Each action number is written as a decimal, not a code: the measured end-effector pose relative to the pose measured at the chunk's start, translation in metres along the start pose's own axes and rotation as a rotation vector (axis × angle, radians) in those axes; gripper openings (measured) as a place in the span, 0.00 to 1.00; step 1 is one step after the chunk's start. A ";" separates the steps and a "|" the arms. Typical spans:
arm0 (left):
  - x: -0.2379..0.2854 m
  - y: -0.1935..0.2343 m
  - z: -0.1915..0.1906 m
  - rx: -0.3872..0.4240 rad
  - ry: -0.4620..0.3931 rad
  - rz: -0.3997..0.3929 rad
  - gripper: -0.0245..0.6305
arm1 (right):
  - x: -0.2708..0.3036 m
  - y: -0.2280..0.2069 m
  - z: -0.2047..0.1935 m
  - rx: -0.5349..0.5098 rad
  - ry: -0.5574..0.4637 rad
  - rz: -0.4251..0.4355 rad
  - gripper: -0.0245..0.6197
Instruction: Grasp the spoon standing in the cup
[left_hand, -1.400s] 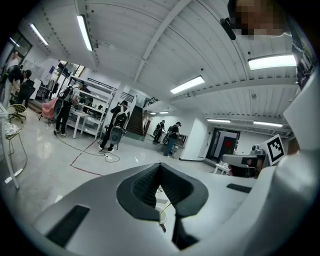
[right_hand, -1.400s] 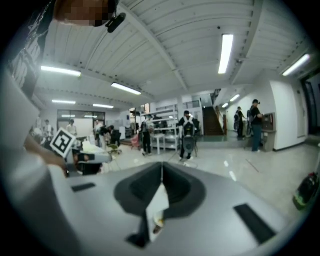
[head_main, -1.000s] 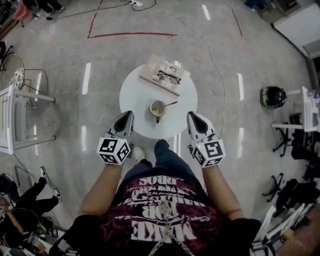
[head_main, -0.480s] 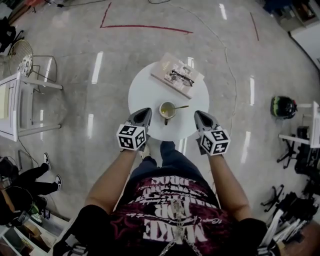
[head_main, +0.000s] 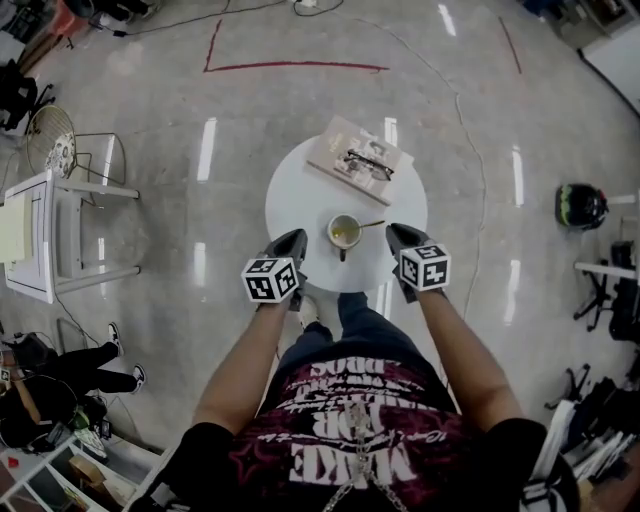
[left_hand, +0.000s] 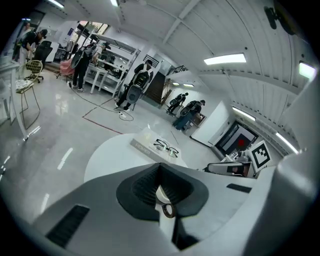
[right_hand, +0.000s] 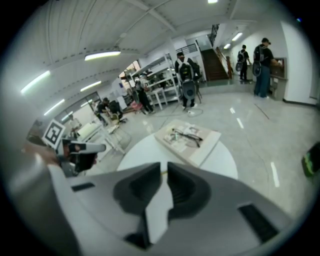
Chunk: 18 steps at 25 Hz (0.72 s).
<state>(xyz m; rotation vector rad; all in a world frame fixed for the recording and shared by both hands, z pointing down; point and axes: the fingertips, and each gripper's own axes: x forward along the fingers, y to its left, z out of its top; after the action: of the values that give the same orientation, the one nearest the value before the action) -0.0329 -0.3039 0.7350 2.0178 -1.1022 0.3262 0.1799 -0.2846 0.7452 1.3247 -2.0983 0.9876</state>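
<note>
**Both grippers wait at the table's near edge, the spoon untouched in the cup**

A person stands over a small round white table with a gripper in each hand. The cup sits on the tabletop toward 6 o'clock, close to the person. The spoon stands in it, its handle leaning out over the rim toward 3 o'clock. Nothing is touching the spoon.

The left gripper hovers at about 7 o'clock of the table, near the cup but clear of it. Its jaws are clenched tip to tip with nothing held. In its own view, a sliver of the cup and its handle shows through the hollow behind the closed tips.

The right gripper hovers at about 5 o'clock, just short of the end of the spoon handle and apart from it. Its jaws are just parting. Only a thin slit shows between them, with bare tabletop behind it and nothing in the gap.

At the far side of the table, around 12 to 1 o'clock, lies a book. A pair of dark-rimmed glasses rests on its cover.
</note>
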 end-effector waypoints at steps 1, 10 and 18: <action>0.001 -0.001 -0.001 -0.003 0.001 0.001 0.07 | 0.002 -0.005 -0.002 0.005 0.007 -0.006 0.10; 0.008 0.007 0.004 0.019 0.031 0.042 0.07 | 0.035 -0.011 -0.010 0.088 0.070 0.027 0.26; 0.010 0.005 -0.007 0.010 0.072 0.058 0.07 | 0.053 -0.017 -0.023 0.150 0.104 0.043 0.26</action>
<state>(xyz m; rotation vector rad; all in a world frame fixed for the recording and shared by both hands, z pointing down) -0.0303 -0.3057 0.7481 1.9705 -1.1176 0.4319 0.1725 -0.3018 0.8023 1.2746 -2.0156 1.2266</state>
